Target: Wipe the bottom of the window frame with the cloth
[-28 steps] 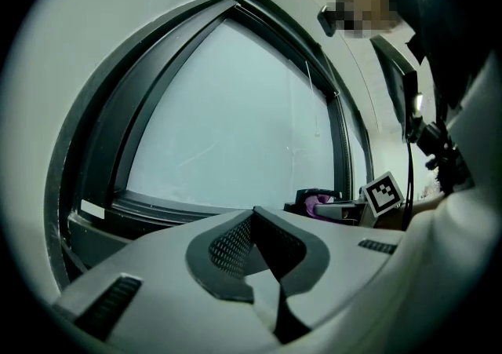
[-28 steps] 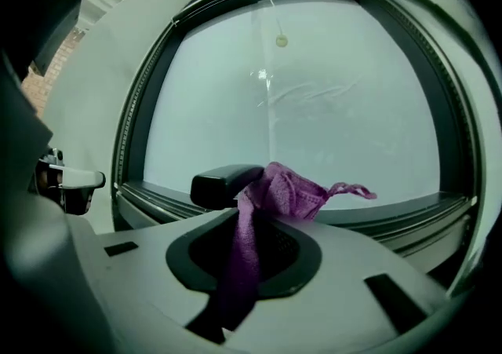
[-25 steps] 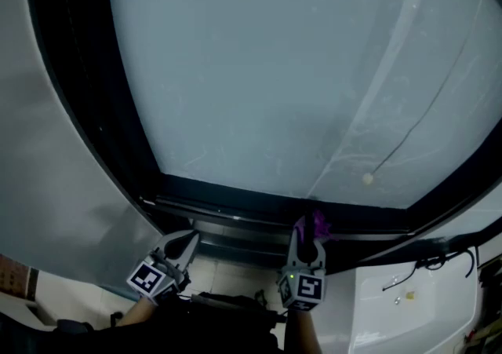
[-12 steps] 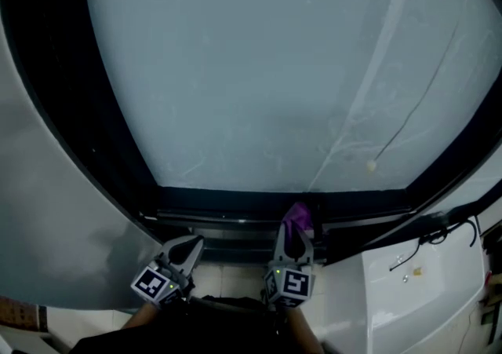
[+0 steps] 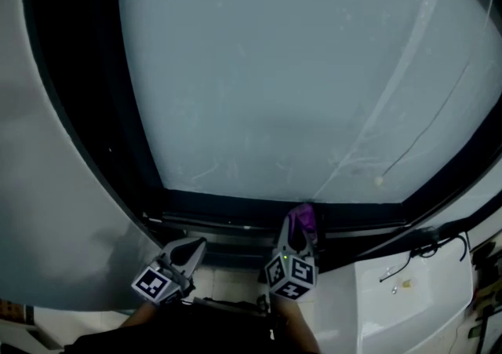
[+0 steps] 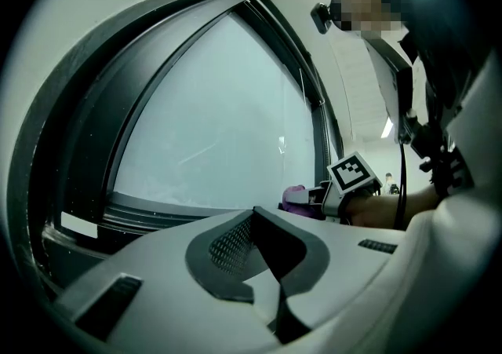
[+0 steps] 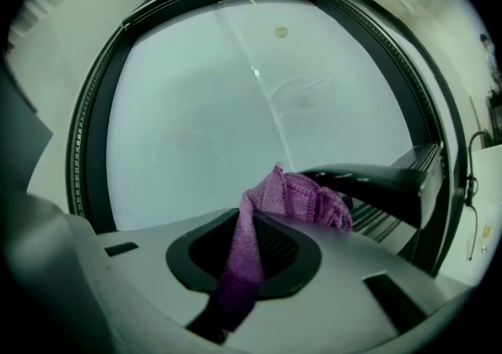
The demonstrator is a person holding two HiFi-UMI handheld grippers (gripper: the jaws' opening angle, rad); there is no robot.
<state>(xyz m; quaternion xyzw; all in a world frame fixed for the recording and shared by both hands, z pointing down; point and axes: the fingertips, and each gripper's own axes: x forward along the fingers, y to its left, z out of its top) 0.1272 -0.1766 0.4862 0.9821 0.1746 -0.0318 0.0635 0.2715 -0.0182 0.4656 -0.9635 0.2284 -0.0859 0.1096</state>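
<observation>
The window's dark bottom frame (image 5: 227, 213) runs across the lower part of the head view, below the pale glass (image 5: 274, 70). My right gripper (image 5: 298, 230) is shut on a purple cloth (image 5: 303, 217), and the cloth's bunched end rests against the bottom frame near its middle. In the right gripper view the cloth (image 7: 302, 195) hangs out of the shut right gripper (image 7: 263, 215) beside the frame's dark rails (image 7: 388, 211). My left gripper (image 5: 193, 247) is shut on nothing and sits below the frame to the left. Its jaws (image 6: 255, 213) point at the frame, with the cloth (image 6: 293, 197) beyond.
A white cabinet top (image 5: 408, 297) with a black cable (image 5: 439, 246) lies at the lower right. A thin cord with a small bead (image 5: 379, 181) hangs over the glass. A grey wall panel (image 5: 55, 211) flanks the window's left side. The person's arm and torso (image 6: 439, 187) fill the right of the left gripper view.
The right gripper with the cloth has slid a little to the left along the bottom frame. The left gripper has hardly moved. The head camera has shifted slightly.
</observation>
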